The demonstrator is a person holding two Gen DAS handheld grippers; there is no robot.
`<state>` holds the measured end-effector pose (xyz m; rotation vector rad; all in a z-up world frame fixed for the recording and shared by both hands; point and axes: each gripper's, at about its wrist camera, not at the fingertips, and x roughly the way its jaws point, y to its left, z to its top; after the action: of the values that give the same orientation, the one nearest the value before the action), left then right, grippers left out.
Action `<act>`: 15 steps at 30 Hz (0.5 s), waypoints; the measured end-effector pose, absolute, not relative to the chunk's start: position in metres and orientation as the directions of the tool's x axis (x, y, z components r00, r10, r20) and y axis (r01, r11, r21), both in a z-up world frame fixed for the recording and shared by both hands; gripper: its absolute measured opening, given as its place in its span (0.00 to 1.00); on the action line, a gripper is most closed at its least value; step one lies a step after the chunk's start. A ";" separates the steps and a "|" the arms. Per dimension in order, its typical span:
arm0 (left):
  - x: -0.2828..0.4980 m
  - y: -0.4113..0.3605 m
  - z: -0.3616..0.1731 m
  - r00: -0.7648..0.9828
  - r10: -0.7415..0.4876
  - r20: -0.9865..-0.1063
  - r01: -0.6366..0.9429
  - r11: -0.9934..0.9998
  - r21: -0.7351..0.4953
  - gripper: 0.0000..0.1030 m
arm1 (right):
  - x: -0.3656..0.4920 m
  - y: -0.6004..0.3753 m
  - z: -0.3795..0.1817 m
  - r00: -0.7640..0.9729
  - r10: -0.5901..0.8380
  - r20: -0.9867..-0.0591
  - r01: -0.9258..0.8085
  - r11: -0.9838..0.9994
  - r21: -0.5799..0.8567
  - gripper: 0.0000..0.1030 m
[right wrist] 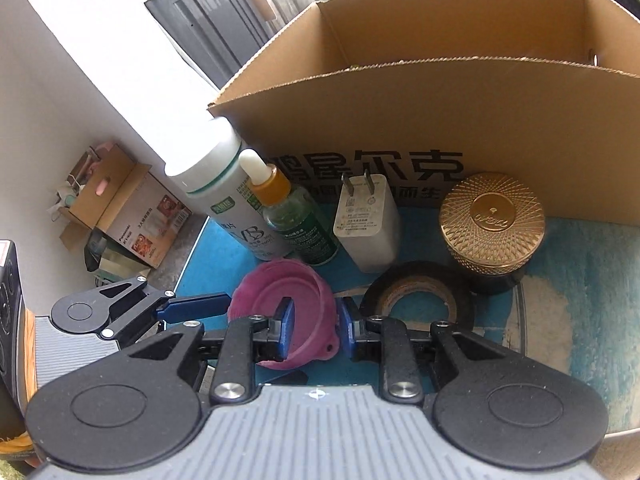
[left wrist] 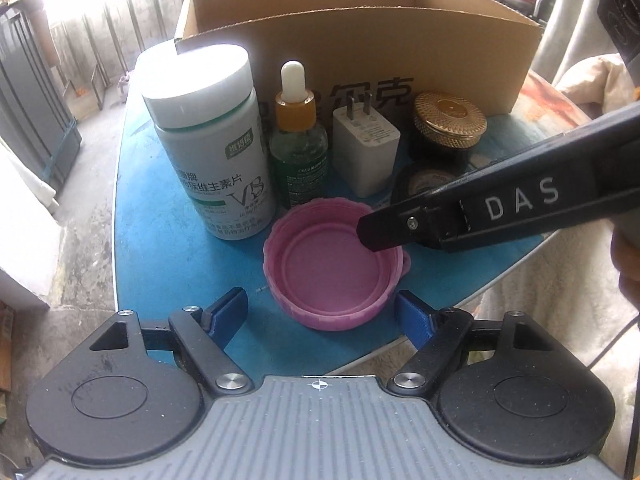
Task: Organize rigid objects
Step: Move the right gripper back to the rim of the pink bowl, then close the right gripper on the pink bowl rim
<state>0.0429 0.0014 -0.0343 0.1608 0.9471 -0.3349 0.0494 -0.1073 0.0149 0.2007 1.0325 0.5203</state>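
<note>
Your cardboard box (right wrist: 460, 92) fills the upper right of the right wrist view, open at the top, standing on the blue table (left wrist: 160, 248). In front of its printed wall stand, from left to right, the white pill bottle (left wrist: 212, 148), the green dropper bottle (left wrist: 298, 140), the white charger (left wrist: 366, 148) with prongs up, and the gold-lidded jar (right wrist: 492, 228). The roll of black tape (right wrist: 416, 300) lies flat just in front of the jar.

The pink lid (left wrist: 334, 264) sits in the middle of the left wrist view, hollow side up. Your left gripper (left wrist: 320, 316) has its jaws spread wide, one blue pad on each side of the lid's near edge; whether they touch it you cannot tell.

Your right gripper (right wrist: 314, 330), low in the middle of its own view, has its jaws nearly together, pinching the lid's rim, one finger inside the hollow and one outside.
</note>
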 end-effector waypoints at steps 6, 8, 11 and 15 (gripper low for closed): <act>0.042 0.004 -0.034 0.549 -0.221 -0.806 0.347 0.938 -0.021 0.78 | 0.051 -0.104 0.011 0.396 0.485 -0.780 -0.323 0.869 0.376 0.26; 0.042 0.002 -0.034 0.554 -0.223 -0.802 0.348 0.937 -0.020 0.75 | 0.053 -0.103 0.010 0.394 0.482 -0.782 -0.325 0.869 0.372 0.25; 0.040 0.002 -0.032 0.558 -0.226 -0.799 0.348 0.937 -0.022 0.69 | 0.053 -0.101 0.010 0.392 0.477 -0.786 -0.331 0.871 0.363 0.24; 0.038 0.001 -0.032 0.560 -0.223 -0.798 0.346 0.938 -0.020 0.68 | 0.051 -0.099 0.012 0.403 0.470 -0.786 -0.345 0.873 0.345 0.22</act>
<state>0.0380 0.0007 -0.0323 0.1451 0.9176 -0.3367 0.0507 -0.0988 0.0120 0.1352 1.0355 0.5162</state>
